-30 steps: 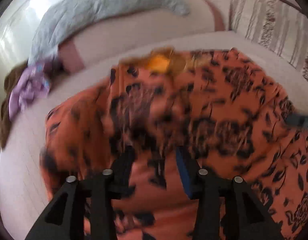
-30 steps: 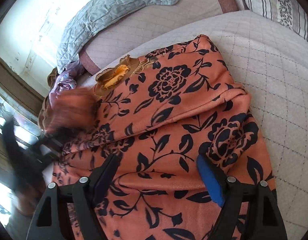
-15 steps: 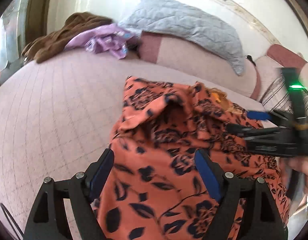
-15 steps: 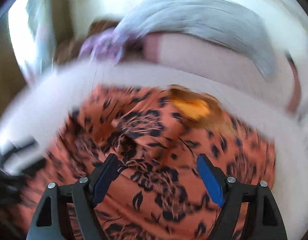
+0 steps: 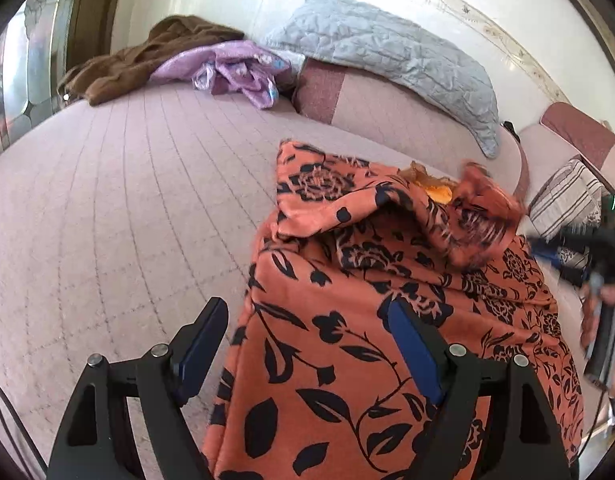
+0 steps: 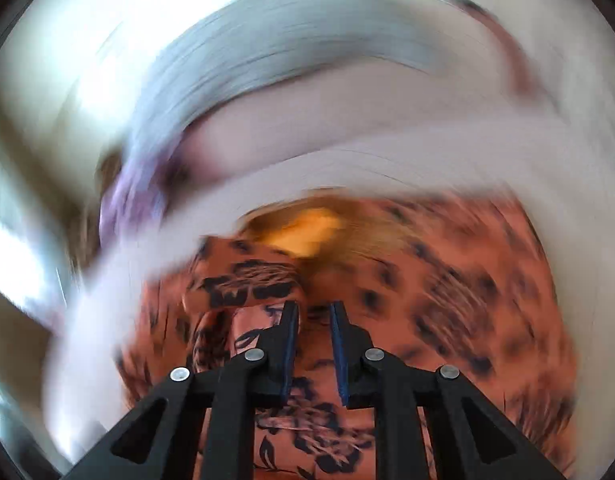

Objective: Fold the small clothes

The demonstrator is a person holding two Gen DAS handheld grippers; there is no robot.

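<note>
On the far left of my left wrist view, a brown garment (image 5: 147, 56) lies heaped at the back edge of the quilted pink bedspread (image 5: 107, 208), with a crumpled lilac garment (image 5: 235, 68) just beside it to the right. Behind those, a grey quilted pillow (image 5: 387, 56) lies along the top of the pink headboard cushion (image 5: 387, 120).

Nearer to me, my left gripper (image 5: 307, 344) hangs with its jaws spread wide, empty. Its left finger is over bare bedspread and its right finger over the orange floral garment (image 5: 347, 360). That garment lies on the bedspread with its long axis running from the bottom of the frame away toward the headboard cushion; its left side is a straight folded edge. The far end, where a yellow-orange neck lining (image 5: 439, 192) shows, points at the headboard cushion, and a flap of fabric is bunched up there. At the right edge I see the right gripper (image 5: 579, 240), motion-blurred, beside a striped cushion (image 5: 567, 200).

My right wrist view is heavily smeared. The right gripper (image 6: 313, 340) has its jaws drawn nearly together just over the orange floral garment (image 6: 447, 320); whether they pinch any fabric I cannot tell.
</note>
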